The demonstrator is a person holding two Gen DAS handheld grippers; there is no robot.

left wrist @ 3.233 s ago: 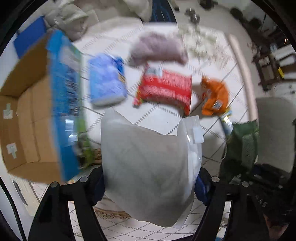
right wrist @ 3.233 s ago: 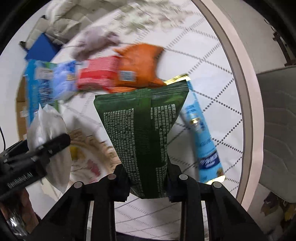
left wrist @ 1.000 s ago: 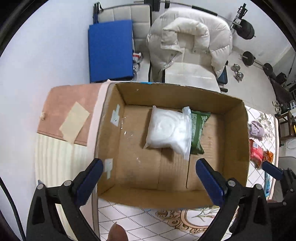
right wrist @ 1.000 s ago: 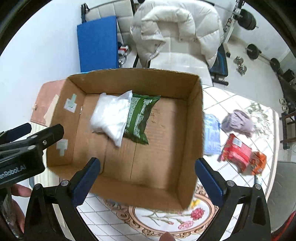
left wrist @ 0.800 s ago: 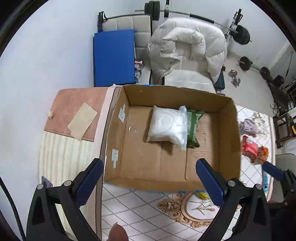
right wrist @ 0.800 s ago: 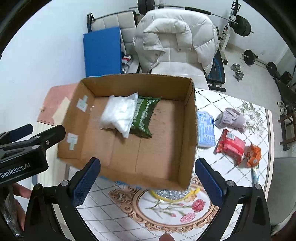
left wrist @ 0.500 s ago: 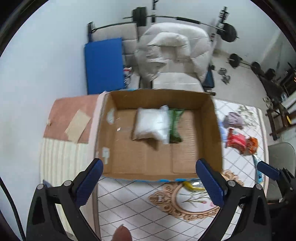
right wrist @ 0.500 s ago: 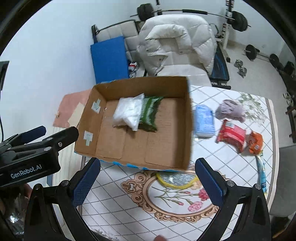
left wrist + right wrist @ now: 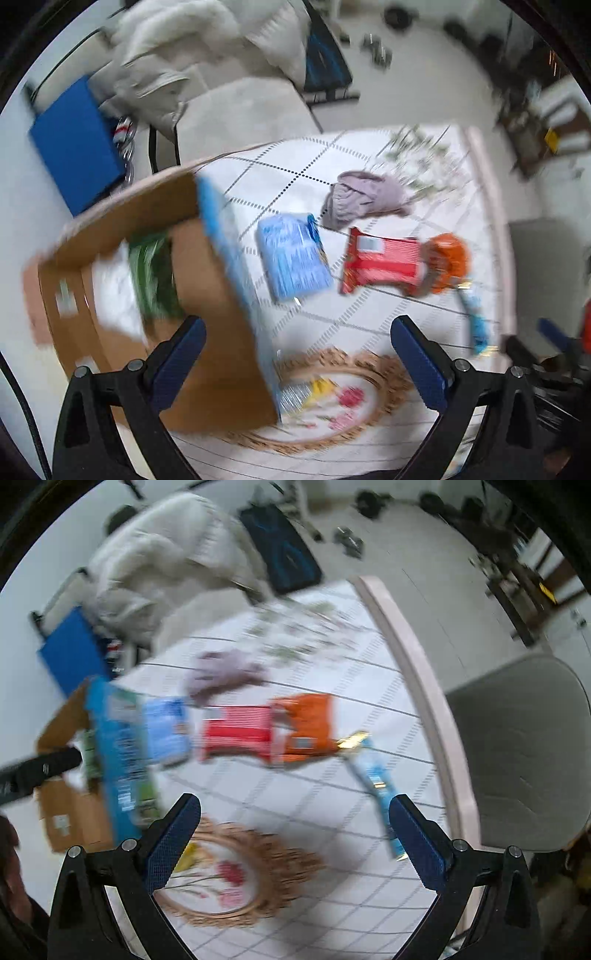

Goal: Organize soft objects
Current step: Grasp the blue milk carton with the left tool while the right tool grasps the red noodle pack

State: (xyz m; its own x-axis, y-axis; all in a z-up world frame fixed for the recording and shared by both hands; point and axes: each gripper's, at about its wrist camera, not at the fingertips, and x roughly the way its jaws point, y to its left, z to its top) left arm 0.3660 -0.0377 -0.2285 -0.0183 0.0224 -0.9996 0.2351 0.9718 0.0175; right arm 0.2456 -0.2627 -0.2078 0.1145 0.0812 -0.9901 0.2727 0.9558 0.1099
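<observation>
Both views are motion-blurred. A cardboard box (image 9: pixel 207 332) stands at the left of the table and holds a white bag (image 9: pixel 114 291) and a green packet (image 9: pixel 153 273). On the table lie a blue packet (image 9: pixel 293 256), a purple cloth (image 9: pixel 364 197), a red packet (image 9: pixel 382 260), an orange packet (image 9: pixel 448 262) and a light-blue tube (image 9: pixel 476 321). My left gripper (image 9: pixel 295 354) is open and empty above the box's right wall. My right gripper (image 9: pixel 293 834) is open and empty above the table; the red packet (image 9: pixel 238 733), orange packet (image 9: pixel 306 723) and tube (image 9: pixel 380 782) lie ahead.
The table (image 9: pixel 332 886) has a white diamond-pattern cloth with a round floral motif (image 9: pixel 229 878) near the front. A grey chair (image 9: pixel 517 753) stands at the right edge. A white padded jacket on a chair (image 9: pixel 184 51) and a blue mat (image 9: pixel 74 144) are behind the table.
Both grippers have swung right from above the box toward the packets on the table. The white bag and green packet, held 3.2 s ago, lie in the box.
</observation>
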